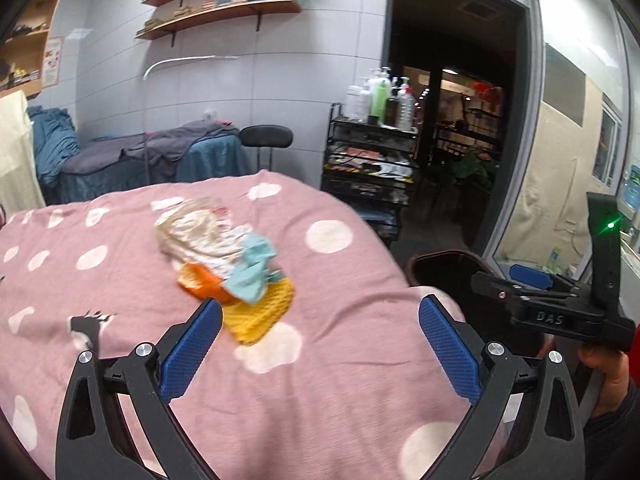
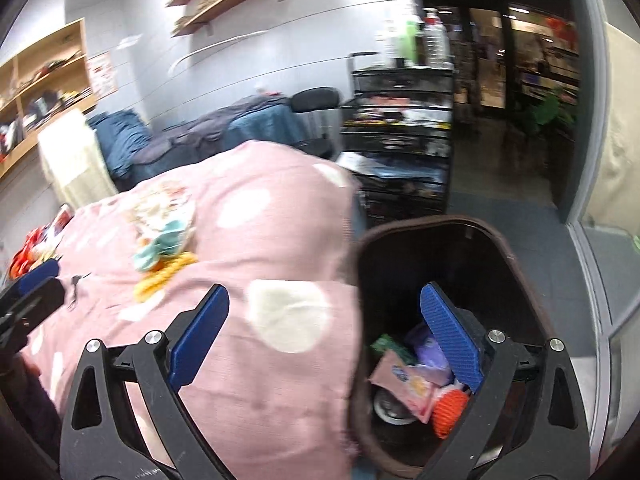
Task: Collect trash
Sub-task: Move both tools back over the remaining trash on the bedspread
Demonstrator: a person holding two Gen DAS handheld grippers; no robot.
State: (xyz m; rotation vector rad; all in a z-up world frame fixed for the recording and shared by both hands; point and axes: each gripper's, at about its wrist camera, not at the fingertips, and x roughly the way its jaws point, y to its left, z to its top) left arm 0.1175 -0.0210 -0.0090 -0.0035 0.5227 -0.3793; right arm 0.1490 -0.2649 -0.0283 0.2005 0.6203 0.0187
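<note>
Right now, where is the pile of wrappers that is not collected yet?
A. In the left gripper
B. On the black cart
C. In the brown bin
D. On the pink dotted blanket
D: the pile of wrappers lies on the pink dotted blanket, ahead of the open, empty left gripper.

You were working in what looked like a massage or beauty treatment room behind a shop front. A second treatment bed draped in blue and grey sheets stood against the white tiled wall, with a black stool beside it and a black trolley topped with pump bottles of lotion. Wooden wall shelves held stacked boxes, and the open doorway gave onto a lit shop interior with a potted plant.
</note>
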